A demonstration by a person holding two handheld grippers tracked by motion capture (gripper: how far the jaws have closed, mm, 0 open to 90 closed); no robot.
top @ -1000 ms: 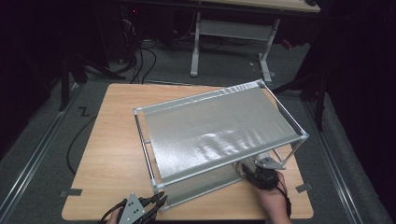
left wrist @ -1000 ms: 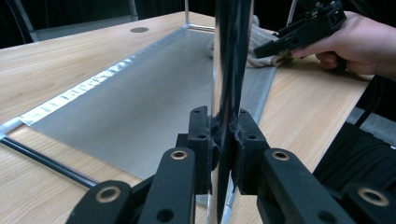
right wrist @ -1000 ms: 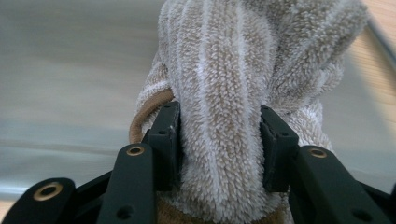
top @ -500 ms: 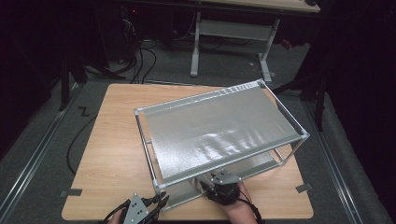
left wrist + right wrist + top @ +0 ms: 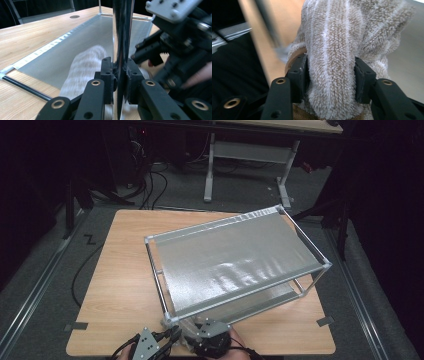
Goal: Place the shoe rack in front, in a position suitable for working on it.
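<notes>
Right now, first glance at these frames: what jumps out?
The big metal rack with grey mesh shelves, sitting askew across the wooden table. At its near corner both claws crowd together: the left claw is clamped on a shiny upright post, and the right claw grips a fluffy beige striped towel, its jaws having just been opening.
</notes>
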